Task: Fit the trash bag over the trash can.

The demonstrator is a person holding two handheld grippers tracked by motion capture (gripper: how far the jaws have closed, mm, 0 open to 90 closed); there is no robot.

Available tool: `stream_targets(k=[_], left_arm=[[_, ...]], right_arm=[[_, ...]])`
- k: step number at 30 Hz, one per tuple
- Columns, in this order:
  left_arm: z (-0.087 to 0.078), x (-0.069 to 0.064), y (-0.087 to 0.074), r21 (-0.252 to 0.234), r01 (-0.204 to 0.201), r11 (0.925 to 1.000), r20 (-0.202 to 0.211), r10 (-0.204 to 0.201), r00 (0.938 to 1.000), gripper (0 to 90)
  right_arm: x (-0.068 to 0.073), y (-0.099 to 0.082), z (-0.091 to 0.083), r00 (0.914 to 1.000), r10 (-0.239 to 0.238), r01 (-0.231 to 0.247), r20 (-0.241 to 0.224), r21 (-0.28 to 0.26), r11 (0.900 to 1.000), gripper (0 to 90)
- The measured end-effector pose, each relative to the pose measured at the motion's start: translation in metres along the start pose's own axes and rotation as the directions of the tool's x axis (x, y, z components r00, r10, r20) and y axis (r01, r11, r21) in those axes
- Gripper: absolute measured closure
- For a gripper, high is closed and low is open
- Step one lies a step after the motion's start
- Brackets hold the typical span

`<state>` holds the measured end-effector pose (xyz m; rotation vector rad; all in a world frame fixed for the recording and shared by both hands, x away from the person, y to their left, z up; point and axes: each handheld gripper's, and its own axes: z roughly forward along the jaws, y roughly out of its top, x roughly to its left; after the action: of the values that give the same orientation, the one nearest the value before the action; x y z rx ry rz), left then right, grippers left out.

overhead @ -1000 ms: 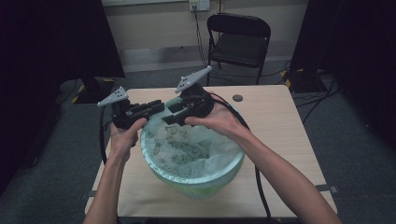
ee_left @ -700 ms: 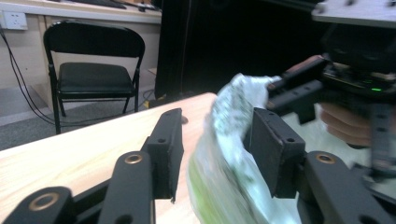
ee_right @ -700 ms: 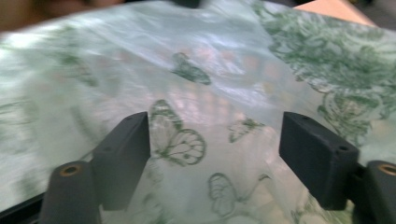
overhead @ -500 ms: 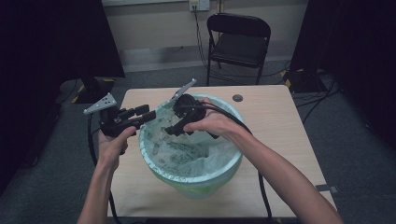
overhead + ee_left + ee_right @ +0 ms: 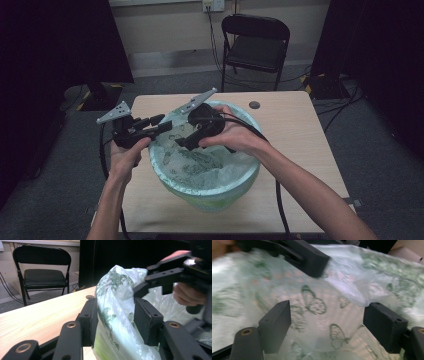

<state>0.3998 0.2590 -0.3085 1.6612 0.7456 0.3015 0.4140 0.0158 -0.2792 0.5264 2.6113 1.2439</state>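
A green bin sits at the centre of the high view, lined with a butterfly-print bag. The left gripper, jaws wide, straddles the bag's edge at the bin's left rim. The right gripper, jaws wide and empty, hovers inside. This looks like fitting the liner; next, the left must close on the plastic.
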Motion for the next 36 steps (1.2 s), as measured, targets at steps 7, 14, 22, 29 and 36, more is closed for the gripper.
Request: stream_targets(k=[7,14,22,29,36], left_arm=[[-0.001,0.0,-0.001,0.0,0.002,1.0,-0.001,-0.002,1.0,53.2],[-0.004,0.001,0.0,-0.003,0.003,1.0,-0.01,-0.003,1.0,52.2],[-0.007,0.002,0.002,-0.013,0.011,0.9999,-0.012,-0.011,0.9999,52.1],[-0.006,0.003,0.003,-0.017,0.007,0.9998,-0.005,-0.007,1.0,52.5],[-0.006,0.003,0.003,-0.019,0.004,0.9998,-0.011,-0.004,0.9999,50.8]], right_arm=[[0.033,-0.007,0.017,0.9914,-0.094,0.099,-0.091,0.051,0.9938,21.3],[0.05,-0.006,0.017,0.9754,-0.123,0.131,-0.183,0.034,0.9908,22.8],[0.046,-0.005,0.016,0.9772,-0.093,0.103,-0.191,0.045,0.9937,19.9],[0.011,0.002,0.015,0.9908,-0.005,0.009,-0.135,0.034,0.9994,20.7],[-0.014,-0.002,0.033,0.9988,0.034,-0.031,-0.034,0.097,0.9948,18.8]])
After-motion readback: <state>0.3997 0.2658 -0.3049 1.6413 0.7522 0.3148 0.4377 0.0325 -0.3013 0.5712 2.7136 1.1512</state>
